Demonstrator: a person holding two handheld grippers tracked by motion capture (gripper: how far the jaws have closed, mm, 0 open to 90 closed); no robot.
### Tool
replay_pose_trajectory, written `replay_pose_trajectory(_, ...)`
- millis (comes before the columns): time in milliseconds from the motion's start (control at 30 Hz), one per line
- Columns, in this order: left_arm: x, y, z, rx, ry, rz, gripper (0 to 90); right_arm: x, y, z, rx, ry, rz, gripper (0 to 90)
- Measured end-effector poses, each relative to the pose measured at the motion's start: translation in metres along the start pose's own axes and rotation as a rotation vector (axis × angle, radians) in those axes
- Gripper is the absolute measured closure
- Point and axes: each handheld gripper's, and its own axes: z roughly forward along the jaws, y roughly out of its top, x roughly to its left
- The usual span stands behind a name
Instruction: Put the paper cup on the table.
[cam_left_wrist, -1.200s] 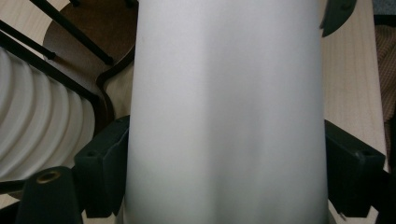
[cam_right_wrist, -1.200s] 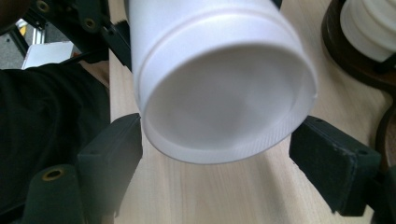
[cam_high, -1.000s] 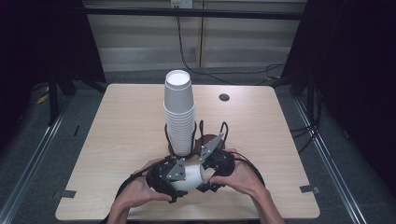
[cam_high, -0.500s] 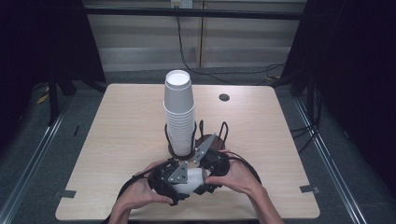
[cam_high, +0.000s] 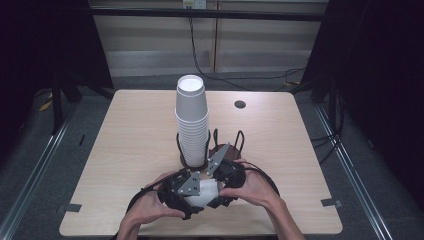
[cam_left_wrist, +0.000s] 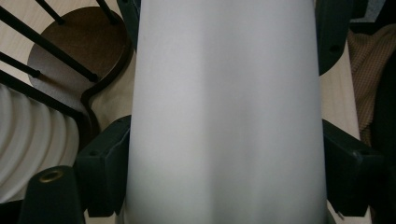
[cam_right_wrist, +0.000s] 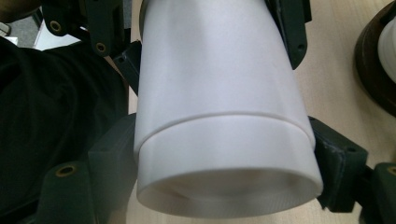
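Cup: white paper cup (cam_high: 206, 192), plain and smooth; the right gripper view shows a seam where 1 cup sits nested in another.
Place: lying sideways over the table (cam_high: 125, 150) near its front edge, before the cup stack (cam_high: 191, 122).
Left gripper (cam_high: 181, 192): jaws clamped on the cup, having just closed further.
Right gripper (cam_high: 224, 181): jaws pressed on the cup's sides.

A pale wood surface (cam_high: 125, 150) stands on grey carpet floor (cam_high: 30, 165). Black curtains (cam_high: 380, 75) hang at both sides. A beige panelled wall (cam_high: 150, 45) lies behind, with black cables (cam_high: 200, 55) trailing down.
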Motion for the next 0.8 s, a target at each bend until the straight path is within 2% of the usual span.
replay_pose_trajectory(33,-0.0003,0.0000,-0.0001,-0.003,0.013,0.004,17.2,-0.0001,0.0002,0.0006,0.001,-0.001,0.000,21.6)
replay_pose_trajectory(200,-0.0002,-0.0002,-0.0013,-0.015,0.001,-0.008,17.2,0.0000,0.0019,0.0010,-0.001,-0.008,-0.025,21.6)
replay_pose_trajectory(267,0.0006,0.0005,-0.0018,-0.030,0.003,-0.010,17.2,0.0005,0.0030,-0.0023,0.012,-0.012,-0.016,21.7)
replay_pose_trajectory(400,-0.0003,0.0013,-0.0030,-0.012,0.008,0.007,16.8,0.0017,0.0045,-0.0035,0.021,-0.011,-0.023,22.7)
replay_pose_trajectory(500,0.0010,-0.0010,-0.0031,-0.035,0.010,-0.005,16.0,0.0011,0.0040,-0.0046,0.012,-0.015,-0.013,23.8)
replay_pose_trajectory(633,0.0008,-0.0043,-0.0028,-0.060,0.003,0.000,14.9,0.0024,0.0045,-0.0039,0.021,-0.010,0.005,23.9)
replay_pose_trajectory(667,0.0010,-0.0046,-0.0027,-0.060,0.002,-0.004,14.7,0.0014,0.0044,-0.0031,0.013,-0.009,-0.007,24.0)
replay_pose_trajectory(700,0.0008,-0.0050,-0.0026,-0.062,0.008,-0.009,14.3,0.0017,0.0043,-0.0035,0.021,-0.007,0.007,24.0)
replay_pose_trajectory(800,0.0008,-0.0053,-0.0033,-0.071,0.019,0.006,14.1,0.0007,0.0036,-0.0032,0.018,-0.006,0.010,24.0)
